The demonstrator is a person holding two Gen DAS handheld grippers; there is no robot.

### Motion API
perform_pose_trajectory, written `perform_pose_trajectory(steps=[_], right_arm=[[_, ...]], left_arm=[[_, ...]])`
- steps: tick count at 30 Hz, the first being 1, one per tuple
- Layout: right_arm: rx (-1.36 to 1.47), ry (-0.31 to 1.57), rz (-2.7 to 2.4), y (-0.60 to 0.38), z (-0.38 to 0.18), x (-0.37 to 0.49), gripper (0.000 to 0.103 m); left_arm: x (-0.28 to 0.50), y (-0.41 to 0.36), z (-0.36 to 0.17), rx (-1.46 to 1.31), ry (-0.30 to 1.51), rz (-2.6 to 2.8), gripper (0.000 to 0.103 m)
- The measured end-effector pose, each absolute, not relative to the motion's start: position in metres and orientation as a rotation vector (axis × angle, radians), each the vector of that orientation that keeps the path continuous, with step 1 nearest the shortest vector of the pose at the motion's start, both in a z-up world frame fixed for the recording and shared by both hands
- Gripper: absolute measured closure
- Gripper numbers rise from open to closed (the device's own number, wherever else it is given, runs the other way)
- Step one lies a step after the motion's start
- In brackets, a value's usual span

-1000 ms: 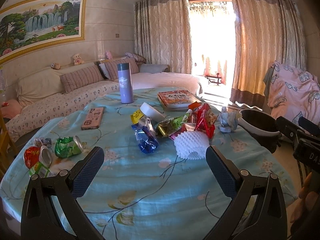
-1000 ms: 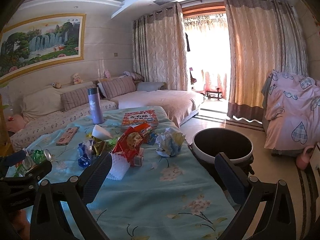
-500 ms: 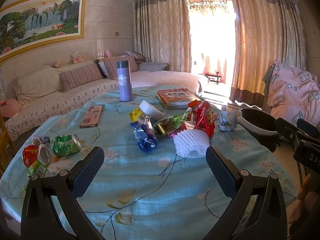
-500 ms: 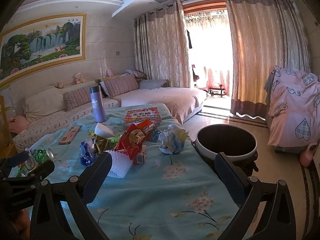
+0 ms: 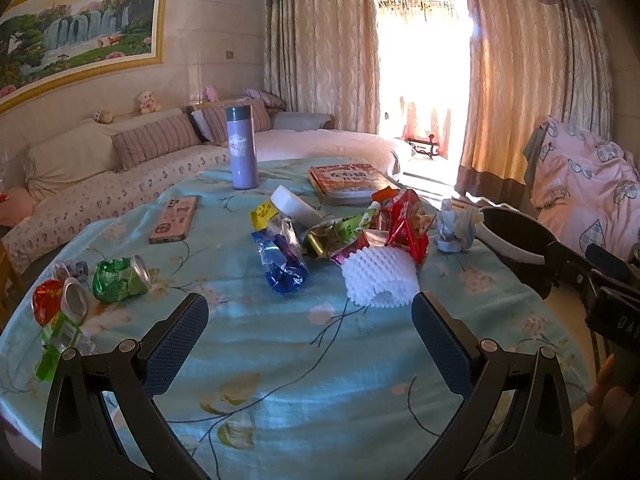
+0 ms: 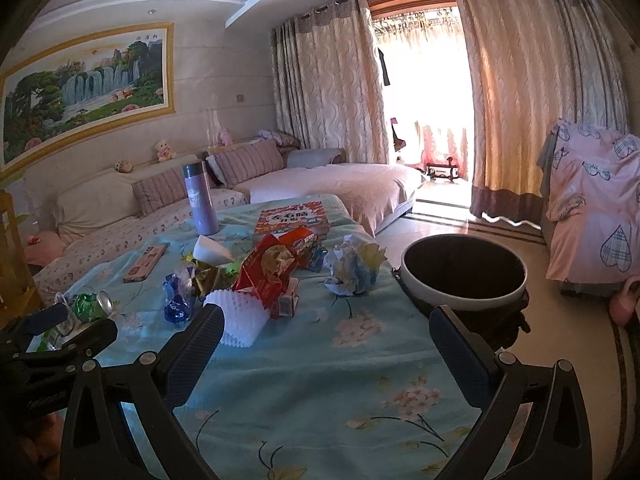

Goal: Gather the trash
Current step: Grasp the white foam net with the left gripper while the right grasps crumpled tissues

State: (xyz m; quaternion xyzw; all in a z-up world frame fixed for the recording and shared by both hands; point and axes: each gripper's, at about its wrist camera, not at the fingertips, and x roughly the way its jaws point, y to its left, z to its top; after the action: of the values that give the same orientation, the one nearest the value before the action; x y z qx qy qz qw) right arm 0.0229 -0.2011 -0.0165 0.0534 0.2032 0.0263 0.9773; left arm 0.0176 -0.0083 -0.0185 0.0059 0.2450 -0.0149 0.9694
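Trash lies on a blue flowered tablecloth [image 5: 280,360]: a white foam net [image 5: 378,276], a red snack bag [image 5: 408,220], a blue wrapper [image 5: 282,260], a crumpled paper ball [image 5: 454,228] and crushed green [image 5: 118,278] and red [image 5: 48,304] cans at the left. My left gripper [image 5: 310,332] is open and empty, just short of the foam net. My right gripper [image 6: 326,346] is open and empty over the table's near right part, with the foam net [image 6: 240,316] by its left finger. A dark trash bin with a white rim [image 6: 464,276] stands beside the table's right edge.
A purple flask [image 5: 241,148], a phone [image 5: 175,219], a book [image 5: 346,182] and a white tape roll [image 5: 294,208] are on the table. A sofa [image 5: 120,176] lies behind it. A chair draped in pink cloth [image 6: 592,216] stands at the right. The right gripper's body [image 5: 592,280] shows in the left view.
Both grippers have moved a little forward and down toward the table, so the trash pile looks closer. Both stay open and empty.
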Motion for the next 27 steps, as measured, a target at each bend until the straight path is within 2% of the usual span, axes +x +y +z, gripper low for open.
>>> perform_pose_trajectory(steps=[13,23,27], right_arm=[[0.133,0.487,0.112,-0.213,-0.031,0.058,0.001],[0.176,0.612,0.160,-0.230,-0.049,0.118,0.021],[0.183,0.646,0.168,-0.237,-0.053,0.148,0.025]], left_arm=[[0.057,-0.024,-0.028,-0.002,0.590,-0.097,0.000],[0.102,-0.037,-0.041,-0.027,0.676,-0.123,0.007],[0.121,-0.044,-0.048,-0.030,0.705,-0.122,0.007]])
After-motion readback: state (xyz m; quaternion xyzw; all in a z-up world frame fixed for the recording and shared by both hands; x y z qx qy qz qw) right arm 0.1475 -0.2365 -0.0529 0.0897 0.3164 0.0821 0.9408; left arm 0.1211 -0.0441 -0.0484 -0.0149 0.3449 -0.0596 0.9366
